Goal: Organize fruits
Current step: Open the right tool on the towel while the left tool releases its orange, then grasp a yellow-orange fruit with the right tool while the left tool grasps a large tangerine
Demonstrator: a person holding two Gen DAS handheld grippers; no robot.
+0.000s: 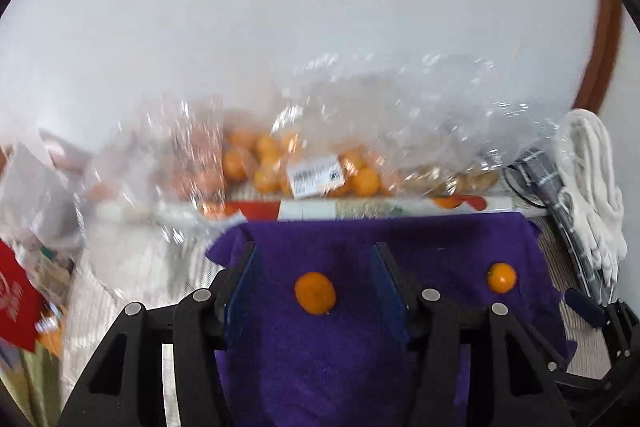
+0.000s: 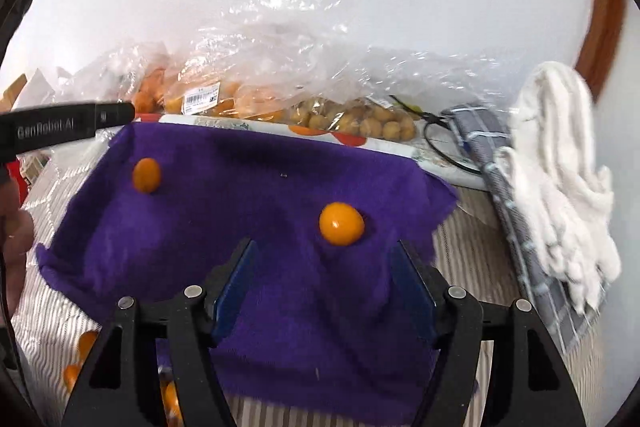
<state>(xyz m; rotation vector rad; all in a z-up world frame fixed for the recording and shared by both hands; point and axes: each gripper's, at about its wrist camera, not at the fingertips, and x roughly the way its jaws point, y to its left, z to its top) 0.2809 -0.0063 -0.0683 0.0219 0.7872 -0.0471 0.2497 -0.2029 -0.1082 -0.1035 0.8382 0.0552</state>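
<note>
Two small orange fruits sit on the purple cloth [image 2: 248, 227], well apart. One fruit [image 1: 315, 292] lies between the spread fingers of the left hand-held gripper [image 1: 316, 267], touched by neither. The other fruit [image 2: 341, 223] lies just ahead of the right hand-held gripper [image 2: 324, 267], nearer its right finger; its jaws too stand wide apart with nothing in them.

These look like kumquats or the like: light, round, smooth-skinned and a bit glossy. I would judge them firm enough for a gentle pinch but easy to bruise if squeezed hard, and ready to roll off at a nudge. The sensible hold is across the middle, one pad on each side, closing slowly. The nap of the cloth should keep them from wandering much.

The cloth is spread over a striped covering on the worktop [image 2: 472, 251] and bunches a little at its edges. Behind it, against the pale wall, lie clear plastic bags [image 2: 280, 39], crinkled and shiny: one bag of orange fruit [image 1: 272, 163] with a printed label, another of duller tan fruit [image 2: 360, 121]. To the right a white towel [image 2: 556, 167] is heaped over a grey checked cloth [image 2: 500, 163]. More orange fruit shows at the lower left of the right view, partly hidden by the gripper. Papers and a red packet [image 1: 16, 303] clutter the far left, blurred.
</note>
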